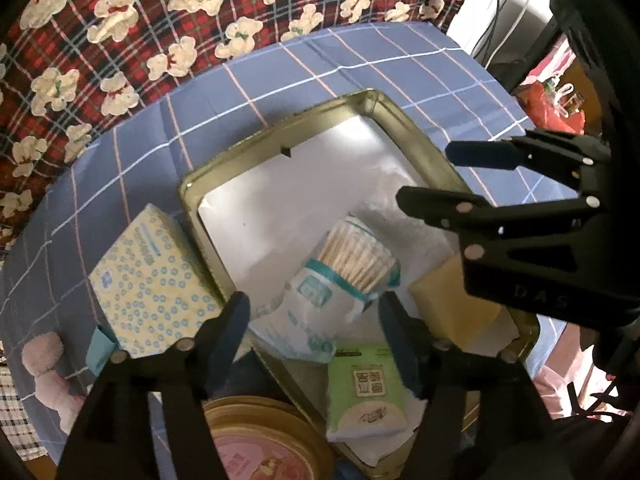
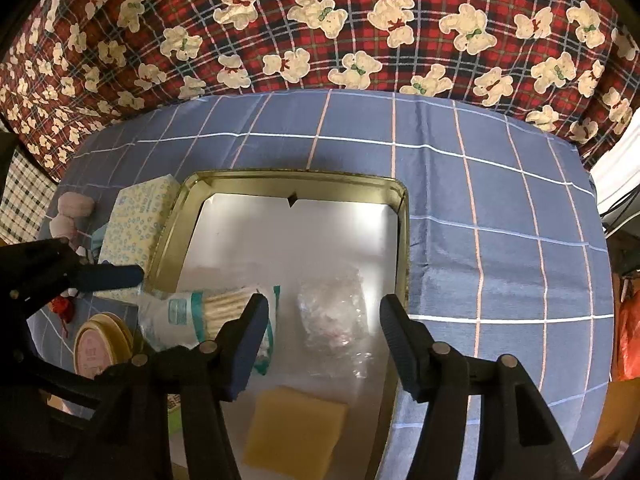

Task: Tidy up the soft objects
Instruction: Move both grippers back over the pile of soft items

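Swab bag (image 1: 320, 292) tilted on tray rim; yellow sponge (image 2: 296, 428), clear bag (image 2: 334, 312) inside.

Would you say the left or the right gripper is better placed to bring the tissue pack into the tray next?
Left, probably. The tissue pack lies outside the tray's left rim, just beside the open left gripper; the right gripper hovers over the tray's opposite half.

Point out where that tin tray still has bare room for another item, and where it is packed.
The tray is bare across its far half, from the notched far rim down to the cotton swab bag and the clear plastic packet. The near half is crowded: swabs, packet, yellow sponge and green packet lie close together.
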Demonstrator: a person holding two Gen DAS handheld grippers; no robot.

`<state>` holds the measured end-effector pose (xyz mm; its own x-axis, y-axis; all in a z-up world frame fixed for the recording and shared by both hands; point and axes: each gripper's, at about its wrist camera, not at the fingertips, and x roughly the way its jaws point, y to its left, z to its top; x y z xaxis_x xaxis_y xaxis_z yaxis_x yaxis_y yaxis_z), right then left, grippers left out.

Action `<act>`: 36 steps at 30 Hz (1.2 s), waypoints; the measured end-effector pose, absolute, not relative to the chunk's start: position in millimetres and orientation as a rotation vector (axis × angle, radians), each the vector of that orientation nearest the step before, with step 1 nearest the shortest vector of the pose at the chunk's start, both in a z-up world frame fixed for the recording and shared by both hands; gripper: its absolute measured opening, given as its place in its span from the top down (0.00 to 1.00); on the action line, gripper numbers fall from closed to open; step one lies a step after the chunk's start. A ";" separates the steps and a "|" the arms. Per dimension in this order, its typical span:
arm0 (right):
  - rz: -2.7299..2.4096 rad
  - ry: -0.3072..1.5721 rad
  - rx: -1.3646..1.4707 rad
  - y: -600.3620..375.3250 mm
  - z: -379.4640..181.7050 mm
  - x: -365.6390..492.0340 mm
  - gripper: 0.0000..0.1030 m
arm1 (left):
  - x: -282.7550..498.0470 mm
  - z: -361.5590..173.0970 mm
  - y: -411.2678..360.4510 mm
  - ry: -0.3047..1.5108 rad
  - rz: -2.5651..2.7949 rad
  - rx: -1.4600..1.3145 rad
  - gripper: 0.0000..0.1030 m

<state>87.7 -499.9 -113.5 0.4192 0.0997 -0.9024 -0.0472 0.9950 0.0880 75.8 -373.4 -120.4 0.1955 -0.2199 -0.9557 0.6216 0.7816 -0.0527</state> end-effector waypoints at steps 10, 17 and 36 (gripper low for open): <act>0.104 1.116 0.064 -489.9 -102.4 85.6 0.41 | 78.6 -97.6 -334.3 1.186 -0.510 0.298 0.34; 0.166 1.104 0.034 -456.2 -93.5 88.9 0.41 | 76.5 -91.0 -278.9 1.180 -0.398 0.205 0.34; 0.450 1.092 -0.111 -301.2 -86.3 103.5 0.41 | 44.8 -108.8 -81.7 1.239 0.011 -0.050 0.33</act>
<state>103.5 -301.2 -86.3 0.3808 0.2973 -0.8755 -0.4054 0.9047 0.1309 44.8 -81.7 -108.8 0.3259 -0.0184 -0.9452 -0.0356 0.9989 -0.0317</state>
